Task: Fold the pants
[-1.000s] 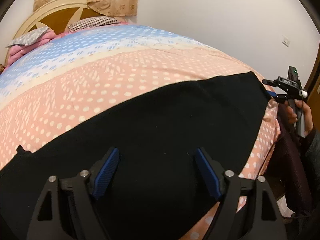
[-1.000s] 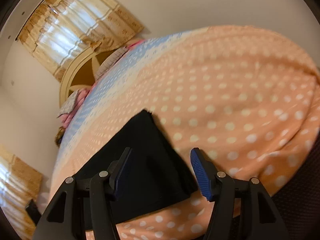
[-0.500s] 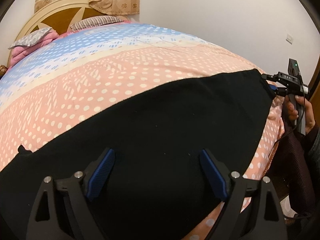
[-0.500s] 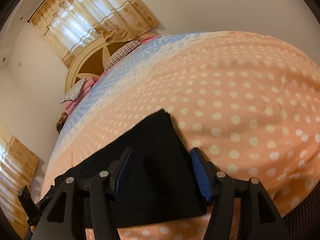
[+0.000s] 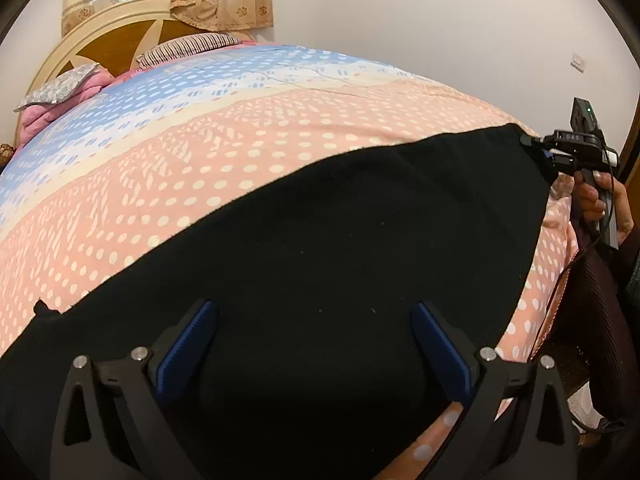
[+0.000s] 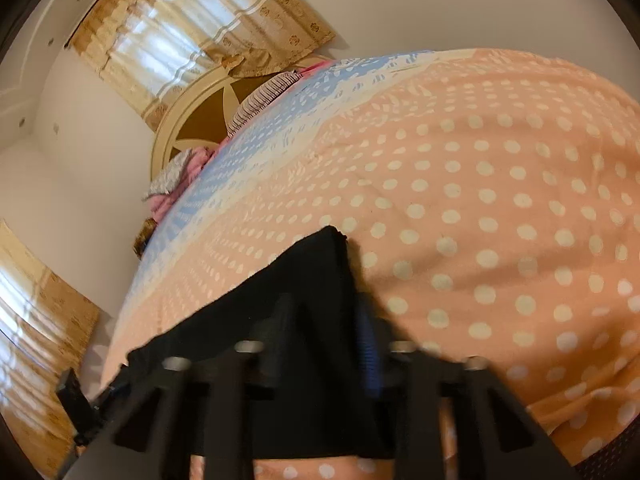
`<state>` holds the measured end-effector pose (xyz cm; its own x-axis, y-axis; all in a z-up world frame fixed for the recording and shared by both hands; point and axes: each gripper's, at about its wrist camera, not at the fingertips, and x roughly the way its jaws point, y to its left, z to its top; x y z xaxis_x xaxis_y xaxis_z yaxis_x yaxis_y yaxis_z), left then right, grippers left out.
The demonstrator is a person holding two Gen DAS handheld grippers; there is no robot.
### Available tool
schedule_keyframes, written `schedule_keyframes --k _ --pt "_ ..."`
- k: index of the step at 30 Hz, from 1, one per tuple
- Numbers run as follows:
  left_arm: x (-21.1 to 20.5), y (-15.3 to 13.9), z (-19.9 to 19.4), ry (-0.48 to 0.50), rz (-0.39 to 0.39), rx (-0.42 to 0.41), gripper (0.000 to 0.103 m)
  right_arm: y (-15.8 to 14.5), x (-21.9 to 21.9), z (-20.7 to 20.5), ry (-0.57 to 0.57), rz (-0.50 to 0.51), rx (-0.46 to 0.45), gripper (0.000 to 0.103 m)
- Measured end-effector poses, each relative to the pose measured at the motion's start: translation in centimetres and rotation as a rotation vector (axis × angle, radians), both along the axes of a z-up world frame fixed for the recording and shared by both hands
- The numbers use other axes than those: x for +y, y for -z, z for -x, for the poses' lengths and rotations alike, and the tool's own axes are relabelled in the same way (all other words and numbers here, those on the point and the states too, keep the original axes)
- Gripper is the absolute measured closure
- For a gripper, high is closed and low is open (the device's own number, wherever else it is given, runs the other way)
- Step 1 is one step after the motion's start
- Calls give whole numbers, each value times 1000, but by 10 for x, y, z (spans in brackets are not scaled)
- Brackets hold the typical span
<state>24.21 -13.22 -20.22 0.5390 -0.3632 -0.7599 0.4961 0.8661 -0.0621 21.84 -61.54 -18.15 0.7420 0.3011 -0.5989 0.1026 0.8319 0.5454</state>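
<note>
Black pants (image 5: 340,248) lie flat across the near side of the bed. My left gripper (image 5: 314,344) is open, its blue pads spread wide just above the pants' near part. In the left wrist view my right gripper (image 5: 540,150) is at the pants' far right corner. In the right wrist view the right gripper (image 6: 326,340) is blurred, its fingers much closer together over the end of the pants (image 6: 304,280); whether they pinch the cloth I cannot tell.
The bed has a pink, cream and blue dotted quilt (image 5: 200,152). Pillows (image 5: 188,46) and a round headboard (image 5: 104,36) stand at the far end. A white wall lies behind. A dark mesh chair (image 5: 592,300) stands at the bed's right edge.
The right gripper's fingers have closed in from wide open and moved onto the pants' end. The left gripper has stayed open and edged slightly forward over the pants.
</note>
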Motion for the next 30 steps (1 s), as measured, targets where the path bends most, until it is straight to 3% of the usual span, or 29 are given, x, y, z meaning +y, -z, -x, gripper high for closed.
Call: schedule_keyframes --k 4,12,21,30 --pt "1 0 0 -10 7 0 2 -7 15 4 -30 33 -28 91" --pt "18 -6 3 -54 57 17 2 -33 39 25 36 131 -76 91" --pt "49 -18 16 -106 114 -9 2 -91 128 44 7 297 -115 91" --pt "65 -20 22 -120 167 -22 2 -97 238 46 -169 322 -122 91"
